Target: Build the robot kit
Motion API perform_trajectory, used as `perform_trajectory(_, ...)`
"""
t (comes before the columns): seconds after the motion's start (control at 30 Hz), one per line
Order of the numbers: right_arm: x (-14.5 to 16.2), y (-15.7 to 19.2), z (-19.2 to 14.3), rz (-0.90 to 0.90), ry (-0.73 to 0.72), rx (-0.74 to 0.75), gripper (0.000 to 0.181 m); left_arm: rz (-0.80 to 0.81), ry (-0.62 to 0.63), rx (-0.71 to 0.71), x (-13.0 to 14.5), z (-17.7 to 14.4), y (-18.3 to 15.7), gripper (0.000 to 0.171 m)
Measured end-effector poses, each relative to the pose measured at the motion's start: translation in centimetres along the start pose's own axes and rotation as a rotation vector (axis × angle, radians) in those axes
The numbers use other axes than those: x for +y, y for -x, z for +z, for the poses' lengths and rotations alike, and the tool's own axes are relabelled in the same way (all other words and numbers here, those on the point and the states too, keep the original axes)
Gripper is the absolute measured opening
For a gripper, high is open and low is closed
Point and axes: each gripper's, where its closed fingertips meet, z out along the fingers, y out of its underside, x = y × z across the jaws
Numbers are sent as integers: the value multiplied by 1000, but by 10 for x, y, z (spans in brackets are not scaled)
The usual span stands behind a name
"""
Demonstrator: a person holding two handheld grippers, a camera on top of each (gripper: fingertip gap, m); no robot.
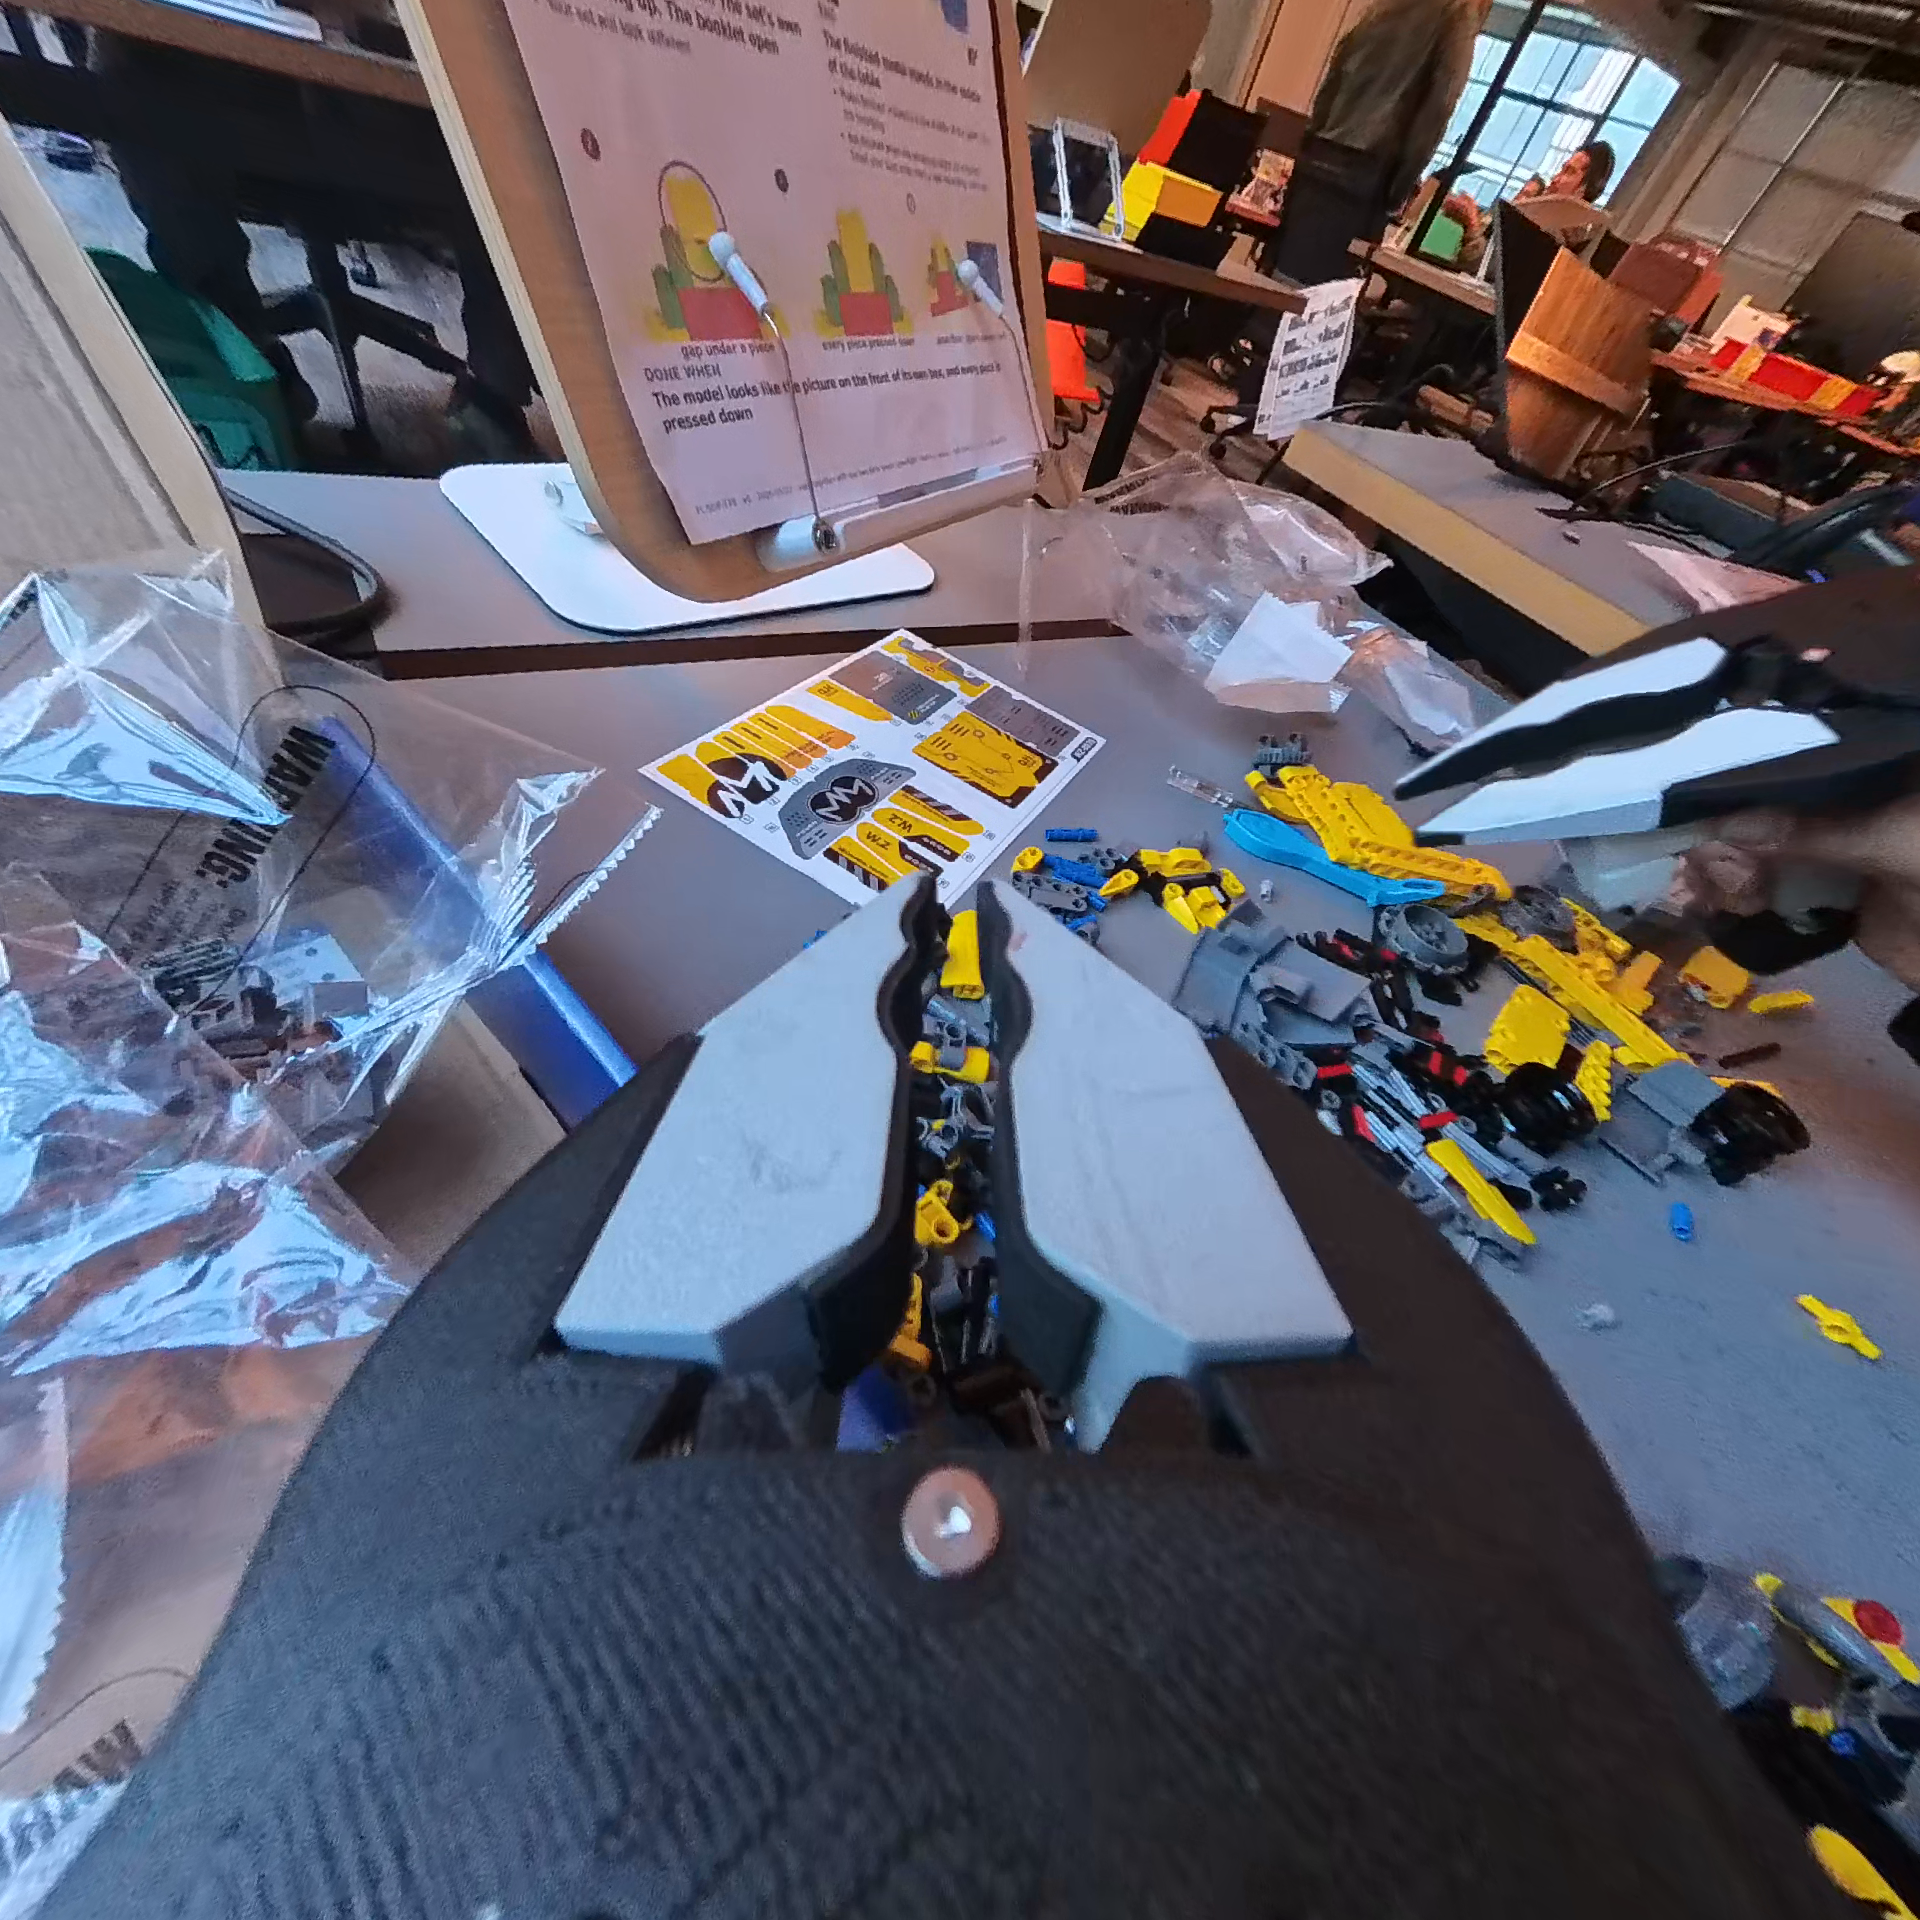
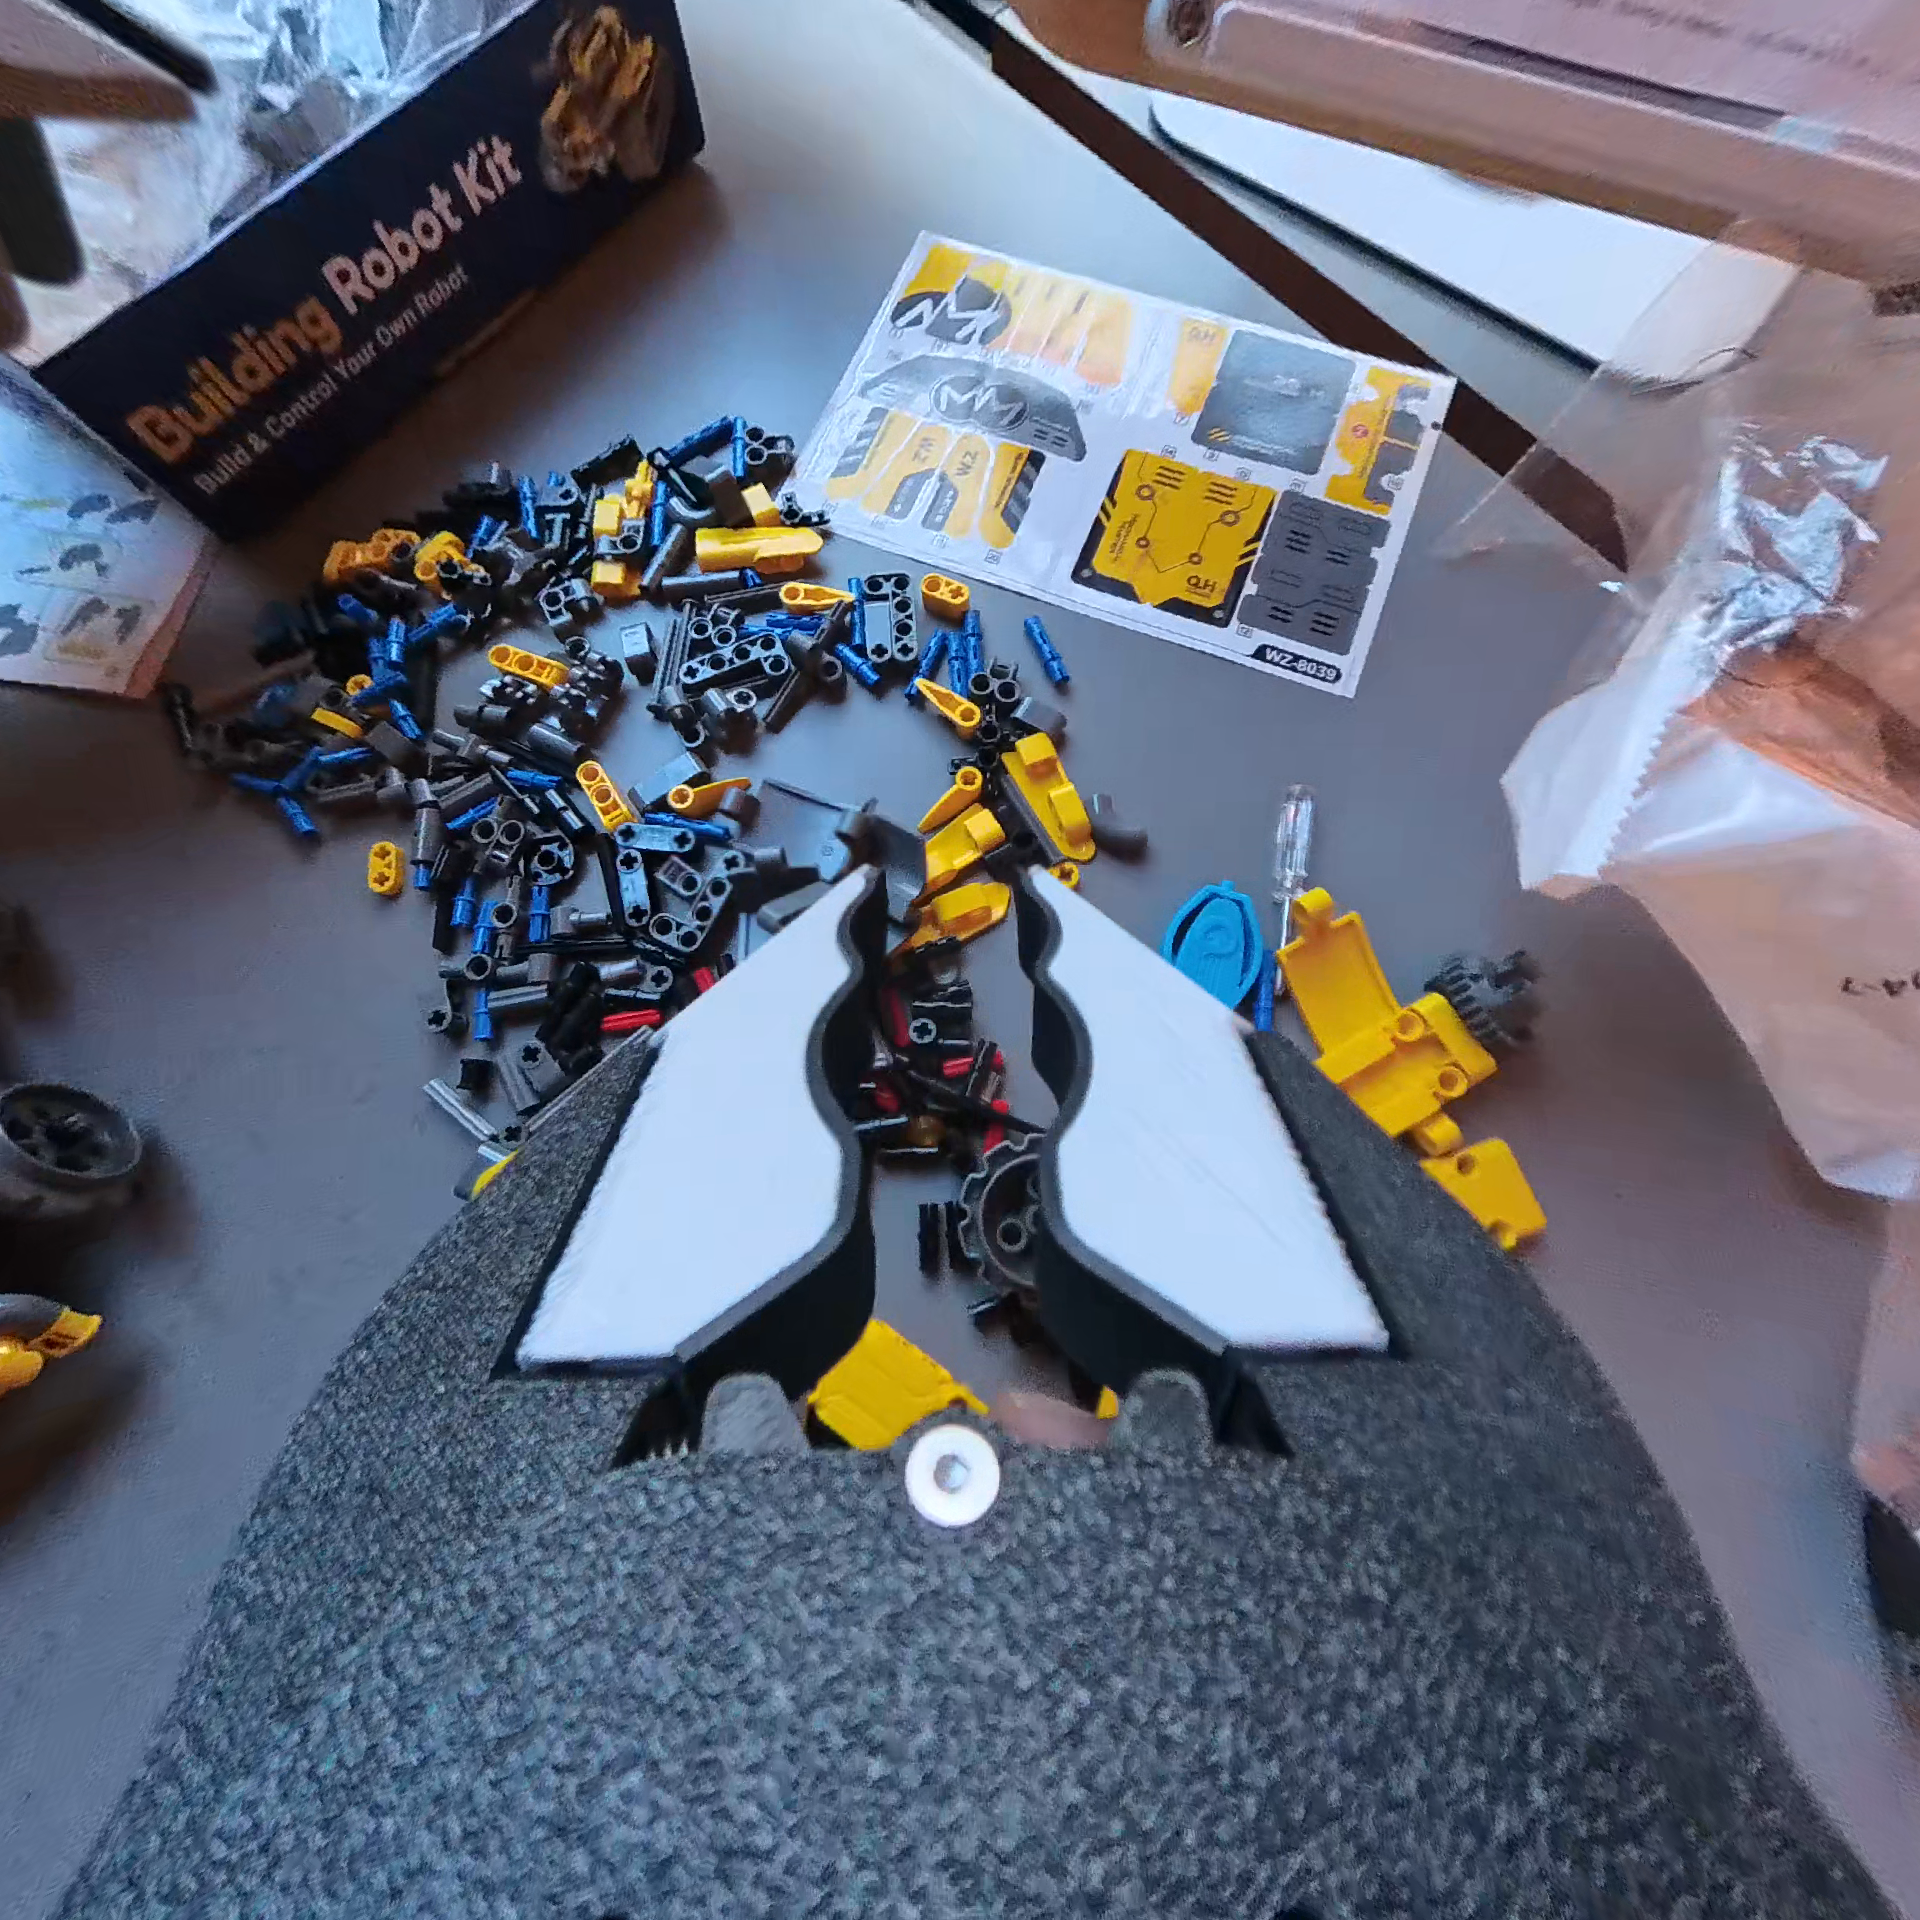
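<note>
My left gripper (image 1: 953, 896) hovers over a pile of small black, blue and yellow building pieces (image 1: 951, 1122), its jaws a narrow gap apart with nothing gripped. A yellow piece (image 1: 961, 951) lies just below its tips. My right gripper (image 2: 951, 883) is open and empty above the same pile (image 2: 623, 727), its tips over black and yellow pieces. It also shows in the left wrist view (image 1: 1411, 816), slightly open above a partly built yellow and grey model (image 1: 1507, 1039). A sticker sheet (image 1: 873, 769) (image 2: 1132, 457) lies just beyond both grippers.
A dark kit box (image 2: 364, 260) and a booklet (image 2: 73, 561) lie at the left. Clear plastic bags (image 1: 208, 883) (image 2: 1766, 727) lie on both sides. A blue tool (image 2: 1216, 940), a small screwdriver (image 2: 1294, 842) and a yellow assembly (image 2: 1392, 1039) lie at the right. A stand with a printed sheet (image 1: 779, 312) is behind. One gripper's finger ends stand about 20 centimetres off the other's.
</note>
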Motion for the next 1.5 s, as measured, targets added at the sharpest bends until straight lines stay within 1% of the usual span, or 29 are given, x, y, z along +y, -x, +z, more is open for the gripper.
perform_trajectory(0.13, 3, 5, -1, 1, -15, -5, 23, 1, -4, 0, -2, -1, 0, 4)
perform_trajectory(0.27, 10, 2, 6, -43, 43, 23, 24, 18, -4, -5, -1, -1, -1, 3)
perform_trajectory(0.37, 8, 13, 10, -39, 50, -36, 24, 5, 12, 2, 2, 1, 0, 3)
perform_trajectory(0.43, 13, 23, 13, -60, 84, -69, 26, 3, 11, 5, 2, 1, 0, 3)
perform_trajectory(0.5, 22, 42, 11, -98, 120, -137, 27, 7, 7, -3, 1, 1, 1, 2)
perform_trajectory(0.6, 42, 80, -3, -166, 154, -254, 27, -2, 6, 6, 1, 0, 0, 2)
perform_trajectory(0.7, 63, 112, -21, -237, 170, -319, 20, 6, 9, 7, 2, 1, -1, 2)
perform_trajectory(0.77, 75, 128, -28, -267, 187, -335, 19, 12, 18, 11, 4, 3, -3, 3)
perform_trajectory(0.87, 91, 139, -26, -294, 222, -325, 22, 25, 31, 8, 7, 5, -4, 2)
perform_trajectory(0.97, 104, 138, -18, -324, 260, -292, 23, 22, 25, 6, 6, 4, -4, 2)
perform_trajectory(1.07, 109, 134, -11, -345, 277, -261, 15, 11, 13, 7, 3, 2, -2, 1)
perform_trajectory(1.23, 100, 121, -9, -310, 241, -218, 12, 7, 13, 9, 3, 2, -2, 1)
perform_trajectory(1.3, 89, 120, -11, -293, 201, -222, 14, 6, 14, 10, 4, 2, -2, 1)
perform_trajectory(1.5, 55, 102, -16, -239, 102, -177, 19, 1, 4, 13, 1, 1, -2, 1)
